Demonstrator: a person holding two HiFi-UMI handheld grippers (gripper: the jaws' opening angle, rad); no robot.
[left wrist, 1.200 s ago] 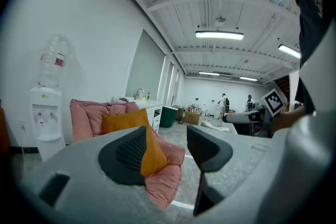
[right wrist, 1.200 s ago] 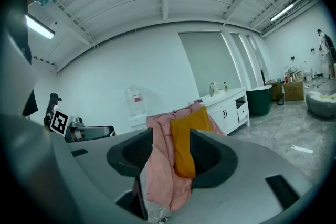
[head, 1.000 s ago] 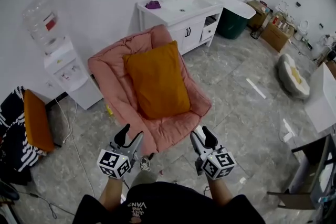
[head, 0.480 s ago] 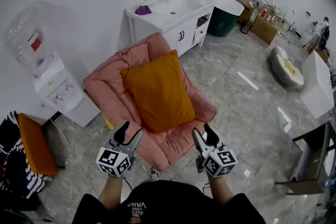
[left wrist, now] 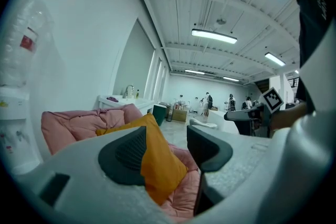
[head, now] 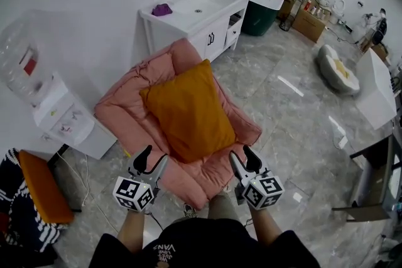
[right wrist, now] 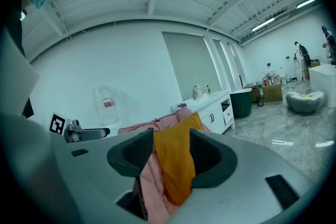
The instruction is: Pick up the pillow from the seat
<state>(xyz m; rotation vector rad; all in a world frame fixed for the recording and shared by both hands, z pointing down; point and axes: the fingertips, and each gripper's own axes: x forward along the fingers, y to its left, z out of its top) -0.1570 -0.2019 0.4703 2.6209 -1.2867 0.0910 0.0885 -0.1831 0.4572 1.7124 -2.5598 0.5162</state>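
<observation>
Evidently, step: the approach; neither gripper touched the pillow (head: 188,110), so nothing was grasped yet.
Pillow: orange and soft, it lay on the pink seat (head: 122,113), propped toward its back, ahead of both grippers.
Left gripper (head: 152,159): jaws stood apart with nothing between the pads; the pillow showed only beyond them.
Right gripper (head: 242,157): jaws were likewise apart and empty, near the seat's front edge.
Next move: it probably called for bringing the 2 grippers forward to opposite edges of the pillow, then closing on the fabric before lifting.
</observation>
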